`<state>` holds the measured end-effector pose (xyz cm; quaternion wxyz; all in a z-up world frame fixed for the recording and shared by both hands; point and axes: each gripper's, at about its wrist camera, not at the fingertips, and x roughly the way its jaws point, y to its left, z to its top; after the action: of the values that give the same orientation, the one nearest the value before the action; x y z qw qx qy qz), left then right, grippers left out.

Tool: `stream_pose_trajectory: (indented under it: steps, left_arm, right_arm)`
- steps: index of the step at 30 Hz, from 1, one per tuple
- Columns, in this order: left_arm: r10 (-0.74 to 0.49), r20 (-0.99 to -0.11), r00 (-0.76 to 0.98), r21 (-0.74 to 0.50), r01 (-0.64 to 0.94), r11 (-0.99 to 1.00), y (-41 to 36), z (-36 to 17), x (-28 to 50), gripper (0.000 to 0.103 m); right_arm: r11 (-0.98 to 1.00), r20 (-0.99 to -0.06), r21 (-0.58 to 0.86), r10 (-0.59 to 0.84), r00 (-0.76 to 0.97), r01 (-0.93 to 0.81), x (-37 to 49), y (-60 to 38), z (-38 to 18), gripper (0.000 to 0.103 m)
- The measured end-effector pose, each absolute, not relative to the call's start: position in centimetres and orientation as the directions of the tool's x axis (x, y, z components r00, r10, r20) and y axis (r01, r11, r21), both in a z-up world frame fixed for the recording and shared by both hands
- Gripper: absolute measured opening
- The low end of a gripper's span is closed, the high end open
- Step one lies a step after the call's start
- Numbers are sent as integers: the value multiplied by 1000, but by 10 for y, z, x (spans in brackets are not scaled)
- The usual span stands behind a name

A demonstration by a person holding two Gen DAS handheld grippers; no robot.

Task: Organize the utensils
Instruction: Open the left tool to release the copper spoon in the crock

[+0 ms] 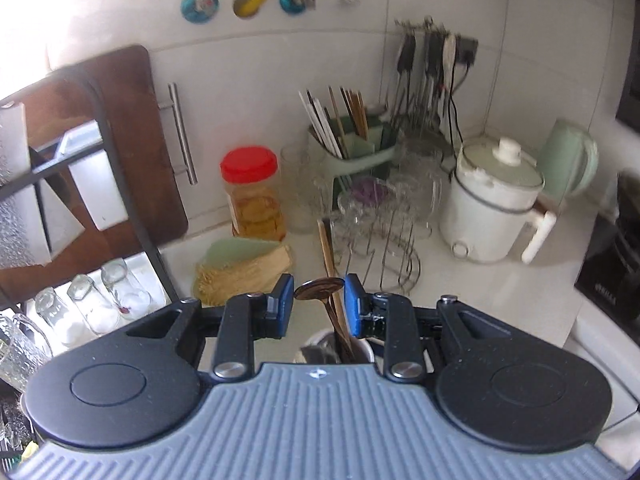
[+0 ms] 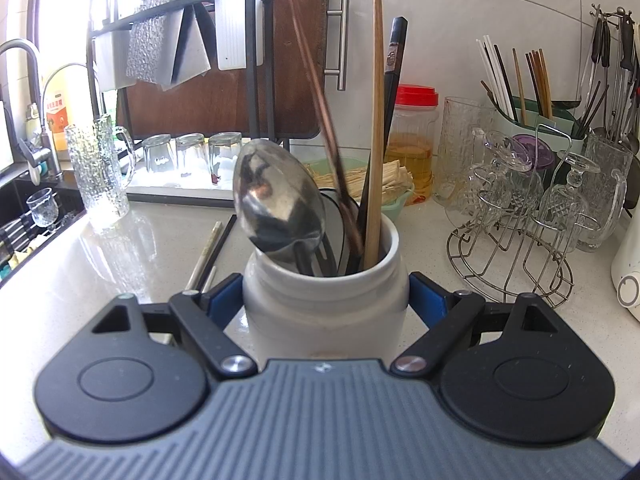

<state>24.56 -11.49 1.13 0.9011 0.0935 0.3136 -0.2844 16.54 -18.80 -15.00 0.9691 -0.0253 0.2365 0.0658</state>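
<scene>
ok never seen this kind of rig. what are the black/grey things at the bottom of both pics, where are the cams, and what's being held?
No robot arm here: a person carries a two-finger gripper in each hand, and a fisheye camera on each one looks forward along its fingers. The grey and black shapes at the bottom are the gripper bodies.

The right wrist view shows the right gripper shut on a white jar, blue pads against its sides. The jar stands on the pale countertop and holds a large metal spoon, a wooden stick and dark utensils.

The left wrist view looks down from above that jar. The left gripper has a brown spoon between its pads, bowl end up, handle reaching into the jar; whether they pinch it is unclear.

Behind: a red-lidded jar, a green chopstick holder, a glass rack.
</scene>
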Motion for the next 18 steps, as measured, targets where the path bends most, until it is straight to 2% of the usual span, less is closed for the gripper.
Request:
stream_pose_trajectory:
  steps: [16, 18]
  left_arm:
    - [-384, -737, 556, 39, 603, 797, -148, -62, 257, 31]
    - [-365, -749, 553, 48, 595, 802, -152, -69, 260, 18]
  right_arm:
    - [991, -442, -12, 116, 889, -135, 163, -188, -153, 90]
    - [990, -440, -12, 118, 890, -137, 163, -189, -153, 90]
